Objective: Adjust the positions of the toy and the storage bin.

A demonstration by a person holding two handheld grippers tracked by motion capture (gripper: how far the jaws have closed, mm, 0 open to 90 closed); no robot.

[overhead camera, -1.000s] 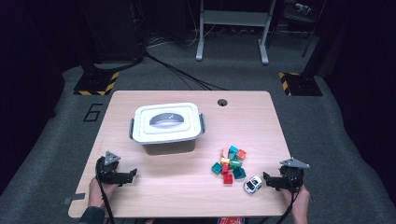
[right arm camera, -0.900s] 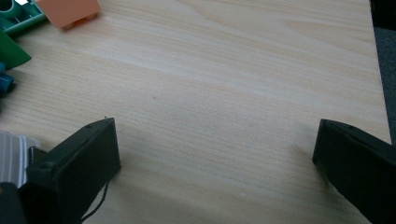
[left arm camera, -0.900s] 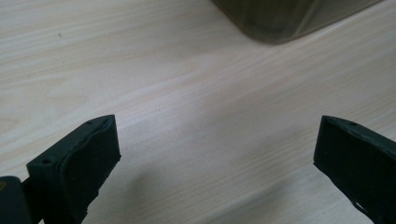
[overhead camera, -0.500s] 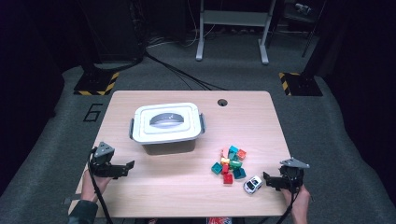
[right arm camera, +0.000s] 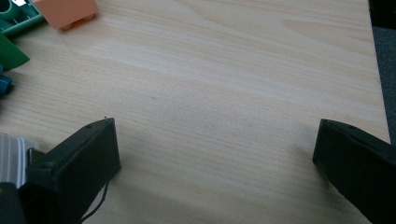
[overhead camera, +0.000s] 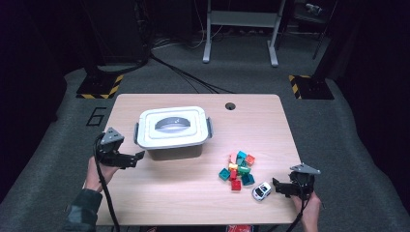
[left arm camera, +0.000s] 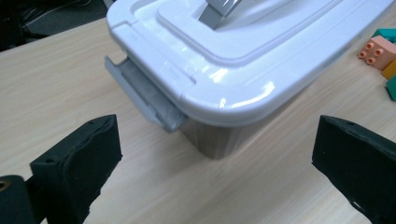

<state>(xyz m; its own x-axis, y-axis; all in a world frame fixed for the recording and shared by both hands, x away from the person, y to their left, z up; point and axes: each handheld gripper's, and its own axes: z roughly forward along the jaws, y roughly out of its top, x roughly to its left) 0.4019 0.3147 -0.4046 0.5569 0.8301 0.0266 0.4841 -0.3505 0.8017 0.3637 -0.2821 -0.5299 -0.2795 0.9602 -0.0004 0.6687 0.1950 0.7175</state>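
The left gripper (overhead camera: 130,158) is held with its jaws spread wide, and nothing is gripped between them. In the high view it is seen just beside the left end of the white lidded container (overhead camera: 173,131), pointed toward it but apart from it. In the left gripper view the two black jaws are seen far apart at the bottom corners, and the near corner of the container (left arm camera: 233,70) is framed between them, with bare tabletop (left arm camera: 56,88) in the gap. The grey latch (left arm camera: 144,95) on the container's end is shown there in close detail, folded down below the lid rim, and the grey handle on the lid is cut off at the top edge. The lid is seen seated on the container. The right gripper (overhead camera: 283,187) is likewise held wide open and empty, low over the front right part of the tabletop (overhead camera: 193,193). In the high view a small white toy car (overhead camera: 261,191) is seen just beside its jaws, and a pile of coloured blocks (overhead camera: 238,166) lies near, between the car and the container. In the right gripper view mostly bare wood is shown between the jaws; a peach block (right arm camera: 65,11) and green pieces are caught at the upper left, and a striped white part, probably of the car, is seen at the left edge.
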